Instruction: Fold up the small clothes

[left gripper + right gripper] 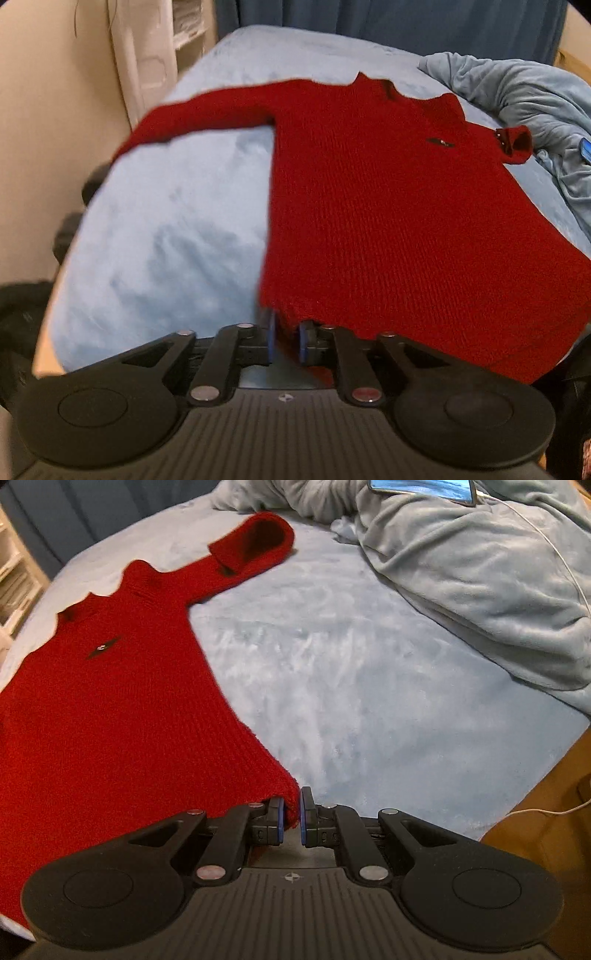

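Sweater (388, 206) lies flat, collar pointing away, hem corners gripper-pinched.

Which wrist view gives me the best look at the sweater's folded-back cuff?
The right wrist view. There the folded-back cuff is large and sharp at the end of the sleeve, lying on the blue bed cover. In the left wrist view the same cuff is small and far off near the right edge.

Bare sheet (369, 701) open; blanket heap (461, 590) blocks right.
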{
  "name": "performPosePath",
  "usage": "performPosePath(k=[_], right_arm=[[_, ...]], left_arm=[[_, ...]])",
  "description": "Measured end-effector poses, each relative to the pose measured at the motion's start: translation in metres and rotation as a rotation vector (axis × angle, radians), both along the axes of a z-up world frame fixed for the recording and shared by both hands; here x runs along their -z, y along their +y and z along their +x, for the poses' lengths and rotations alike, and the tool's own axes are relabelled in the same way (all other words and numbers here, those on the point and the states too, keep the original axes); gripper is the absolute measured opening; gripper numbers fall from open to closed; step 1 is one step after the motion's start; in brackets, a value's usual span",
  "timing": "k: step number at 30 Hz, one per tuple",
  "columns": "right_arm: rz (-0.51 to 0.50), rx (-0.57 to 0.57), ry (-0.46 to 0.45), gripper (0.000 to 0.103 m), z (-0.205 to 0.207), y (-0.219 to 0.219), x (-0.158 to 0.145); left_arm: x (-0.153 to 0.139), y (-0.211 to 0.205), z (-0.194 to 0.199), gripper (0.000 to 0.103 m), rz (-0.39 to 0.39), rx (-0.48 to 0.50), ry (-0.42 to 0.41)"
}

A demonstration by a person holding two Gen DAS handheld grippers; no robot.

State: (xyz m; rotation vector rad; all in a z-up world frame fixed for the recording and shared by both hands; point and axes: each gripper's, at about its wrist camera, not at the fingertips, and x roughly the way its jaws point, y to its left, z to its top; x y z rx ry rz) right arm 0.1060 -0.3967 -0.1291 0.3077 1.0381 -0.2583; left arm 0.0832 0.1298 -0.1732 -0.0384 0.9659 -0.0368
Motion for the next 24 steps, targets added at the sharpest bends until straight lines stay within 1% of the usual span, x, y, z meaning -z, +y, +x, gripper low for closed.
performPosePath(k=[1, 2, 3, 4, 5, 7, 8, 9, 10, 11, 12, 13, 14, 15, 16, 17, 19, 20, 21, 22, 24], right_arm=[[0.007, 0.004, 0.000, 0.007, 0.002, -0.002, 0.001], [0.027, 0.018, 0.005, 0.007, 0.003, -0.006, 0.003], [0.048, 0.029, 0.008, 0.007, 0.002, -0.009, 0.005], [0.069, 0.037, 0.011, 0.008, 0.002, -0.012, 0.008], [0.082, 0.045, 0.014, 0.008, 0.000, -0.015, 0.011], [0.094, 0.056, 0.010, 0.013, -0.001, -0.016, 0.015], [0.088, 0.058, 0.006, 0.021, -0.002, -0.017, 0.017], [0.072, 0.052, -0.005, 0.028, -0.005, -0.017, 0.018], [0.055, 0.032, -0.018, 0.030, -0.007, -0.015, 0.017], [0.032, 0.008, -0.029, 0.034, -0.008, -0.012, 0.016], [-0.002, -0.021, -0.039, 0.039, -0.008, -0.009, 0.015], [-0.055, -0.061, -0.053, 0.042, -0.009, -0.003, 0.012], [-0.117, -0.108, -0.062, 0.048, -0.009, 0.006, 0.009], [-0.154, -0.137, -0.065, 0.050, -0.009, 0.011, 0.008], [-0.184, -0.174, -0.068, 0.050, -0.008, 0.017, 0.007], [-0.206, -0.206, -0.070, 0.050, -0.006, 0.022, 0.008], [-0.219, -0.249, -0.071, 0.048, -0.004, 0.028, 0.009], [-0.219, -0.279, -0.072, 0.016, -0.004, 0.030, 0.009], [-0.232, -0.292, -0.054, 0.008, -0.003, 0.033, 0.010], [-0.252, -0.285, -0.046, 0.007, -0.003, 0.035, 0.008], [-0.263, -0.278, -0.083, 0.007, -0.010, 0.033, -0.006]], left_arm=[[0.005, -0.001, 0.000, 0.034, -0.021, -0.005, 0.022], [0.011, -0.001, 0.002, 0.045, -0.059, -0.004, 0.049], [0.014, 0.001, 0.004, 0.051, -0.077, 0.000, 0.061], [0.018, 0.000, 0.005, 0.063, -0.078, 0.000, 0.071], [0.021, -0.001, 0.005, 0.072, -0.072, 0.001, 0.080], [0.027, -0.003, 0.008, 0.074, -0.057, 0.013, 0.088], [0.030, -0.007, 0.008, 0.068, -0.045, 0.026, 0.088], [0.031, -0.010, 0.007, 0.058, -0.025, 0.036, 0.072], [0.031, -0.014, 0.007, 0.022, 0.007, 0.051, 0.060], [0.032, -0.018, 0.008, 0.007, 0.051, 0.056, 0.055], [0.030, -0.019, 0.008, 0.007, 0.069, 0.057, 0.049], [0.028, -0.018, 0.007, 0.007, 0.066, 0.053, 0.046], [0.025, -0.016, 0.006, 0.006, 0.069, 0.044, 0.044], [0.022, -0.014, 0.006, 0.006, 0.075, 0.037, 0.040], [0.019, -0.011, 0.005, 0.003, 0.075, 0.032, 0.035], [0.016, -0.009, 0.004, 0.003, 0.081, 0.024, 0.029], [0.009, -0.005, 0.003, 0.003, 0.097, 0.012, 0.015], [0.005, -0.004, 0.003, 0.003, 0.106, 0.006, 0.005], [0.001, -0.004, 0.003, 0.003, 0.120, 0.000, -0.003], [-0.005, -0.004, 0.003, 0.003, 0.135, -0.005, -0.014], [-0.024, -0.001, 0.000, 0.003, 0.152, -0.014, -0.058]])
